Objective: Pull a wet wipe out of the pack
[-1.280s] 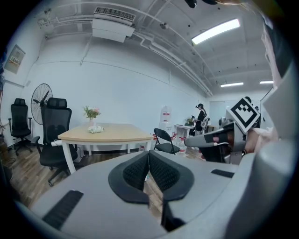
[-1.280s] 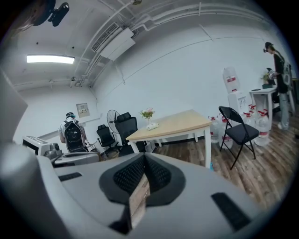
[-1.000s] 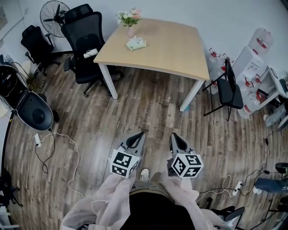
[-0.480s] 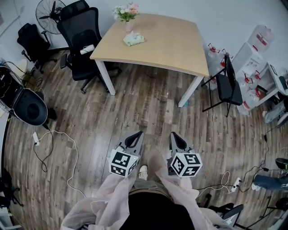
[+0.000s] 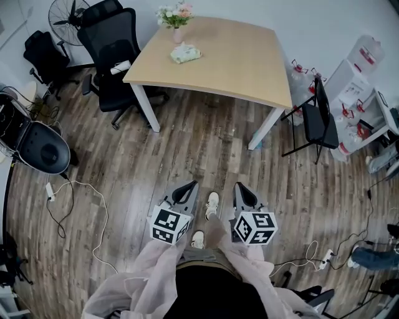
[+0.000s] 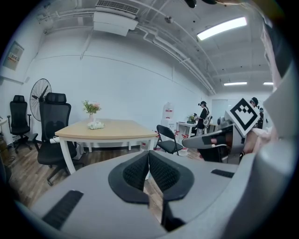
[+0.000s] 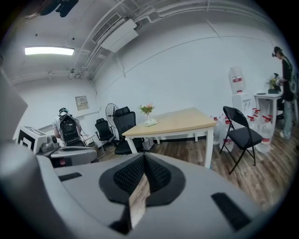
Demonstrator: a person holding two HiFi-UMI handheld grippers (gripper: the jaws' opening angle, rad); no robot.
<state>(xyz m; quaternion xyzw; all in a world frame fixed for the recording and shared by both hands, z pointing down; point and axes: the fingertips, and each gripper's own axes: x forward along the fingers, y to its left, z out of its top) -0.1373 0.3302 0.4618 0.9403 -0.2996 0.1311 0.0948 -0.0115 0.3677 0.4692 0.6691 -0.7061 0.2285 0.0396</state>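
- Both grippers sit low in the head view, side by side in front of the person's body, noses aimed up the frame toward the table (image 5: pixel 249 62).
- Left gripper (image 5: pixel 191 185): held out from a pale sleeve (image 5: pixel 153 274), its marker cube (image 5: pixel 169 225) facing the camera, nose angled slightly inward to the right.
- Its own view shows the two black ribbed pads (image 6: pixel 138 172) pressed together at the tip, with nothing between them, only floor past the seam.
- Right gripper (image 5: pixel 239 186): a mirror of the left, its cube (image 5: pixel 255 228) turned up and its nose leaning a touch to the left.
- In the right gripper view its jaws are closed too, pads meeting along one line, and it carries nothing.
- Both point a little below level, out over the wooden floor (image 5: pixel 187 156).
- One white shoe (image 5: pixel 212 205) is set forward in the gap between the two grippers, the other shoe (image 5: pixel 198 239) back by the body.
- The wet wipe pack (image 5: pixel 187 53) lies on the far-left part of the tabletop, just beside the vase of flowers (image 5: pixel 177 19), well apart from both grippers.
- A black office chair (image 5: pixel 115 43) stands at the table's left edge, and a folding chair (image 5: pixel 321 121) off its right corner.
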